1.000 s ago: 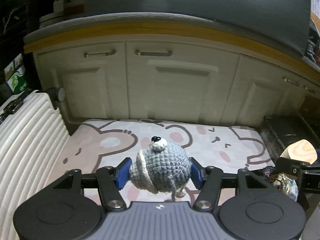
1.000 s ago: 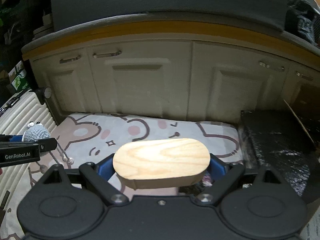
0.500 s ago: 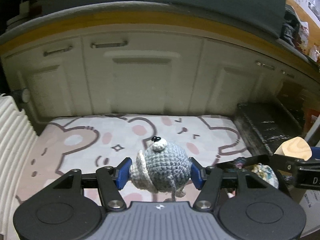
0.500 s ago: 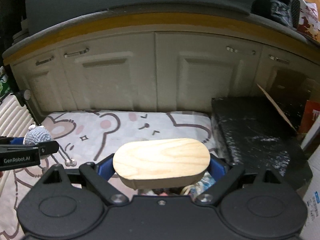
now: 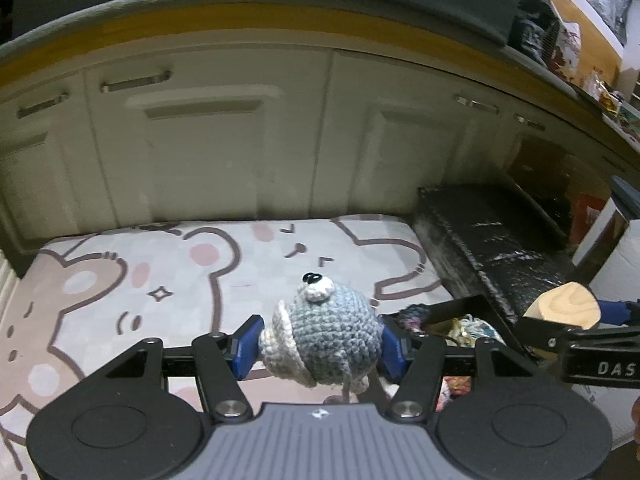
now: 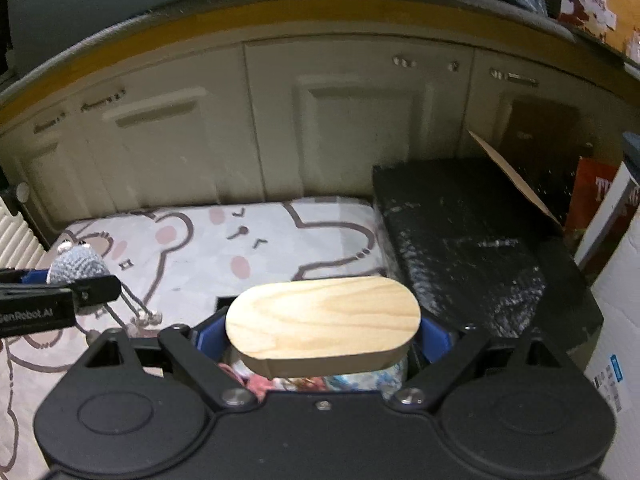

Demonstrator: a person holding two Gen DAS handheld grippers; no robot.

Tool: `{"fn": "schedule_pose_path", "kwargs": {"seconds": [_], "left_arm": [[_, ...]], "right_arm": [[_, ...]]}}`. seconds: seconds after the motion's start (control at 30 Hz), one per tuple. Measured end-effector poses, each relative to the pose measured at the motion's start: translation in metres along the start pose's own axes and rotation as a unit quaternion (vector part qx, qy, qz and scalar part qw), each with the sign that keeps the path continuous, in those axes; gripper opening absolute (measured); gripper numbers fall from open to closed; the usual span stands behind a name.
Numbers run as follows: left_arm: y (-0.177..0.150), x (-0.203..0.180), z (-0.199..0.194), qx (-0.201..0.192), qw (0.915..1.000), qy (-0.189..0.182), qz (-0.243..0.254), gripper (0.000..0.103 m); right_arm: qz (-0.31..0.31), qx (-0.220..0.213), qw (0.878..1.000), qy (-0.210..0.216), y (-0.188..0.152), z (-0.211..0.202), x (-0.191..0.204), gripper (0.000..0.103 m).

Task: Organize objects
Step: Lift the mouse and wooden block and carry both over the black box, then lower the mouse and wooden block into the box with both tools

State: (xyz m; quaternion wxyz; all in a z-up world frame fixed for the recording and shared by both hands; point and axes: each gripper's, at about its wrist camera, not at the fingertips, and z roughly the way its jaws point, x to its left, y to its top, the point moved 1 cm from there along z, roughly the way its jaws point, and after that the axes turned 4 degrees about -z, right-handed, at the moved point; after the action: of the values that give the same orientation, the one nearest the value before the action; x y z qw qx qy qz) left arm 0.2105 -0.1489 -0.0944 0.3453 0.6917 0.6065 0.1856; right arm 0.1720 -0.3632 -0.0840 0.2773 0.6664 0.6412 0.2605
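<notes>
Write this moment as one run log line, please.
left gripper: shut on crochet toy | right gripper: shut on wooden block | both above bin

Left gripper point(image 5: 320, 346): jaws closed, blue pads pressing both flanks of the crocheted toy point(image 5: 320, 336), which is held clear of the surface below. Gripper body level, pointing forward.

Right gripper point(image 6: 322, 330): jaws closed on the ends of the oval wooden block point(image 6: 322, 320), its broad face upward. Gripper body level, pointing forward.

Relative pose: the two grippers are held side by side, apart; each appears at the edge of the other's wrist view.
</notes>
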Motion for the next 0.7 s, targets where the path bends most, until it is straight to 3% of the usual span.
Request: {"fn": "schedule_pose_path", "kwargs": {"seconds": [0.4,0.7], "left_arm": [[-0.008,-0.028,0.031,0.04,0.9982,-0.044,0.006,0.061],[-0.011,-0.044,0.053,0.072,0.9935,-0.088,-0.01,0.061]], "right_arm": [[-0.02,0.117,0.993,0.02,-0.032,0.049,-0.012,0.094],[-0.031,0.149,0.988,0.024,-0.046,0.066,-0.014,0.094]]}}
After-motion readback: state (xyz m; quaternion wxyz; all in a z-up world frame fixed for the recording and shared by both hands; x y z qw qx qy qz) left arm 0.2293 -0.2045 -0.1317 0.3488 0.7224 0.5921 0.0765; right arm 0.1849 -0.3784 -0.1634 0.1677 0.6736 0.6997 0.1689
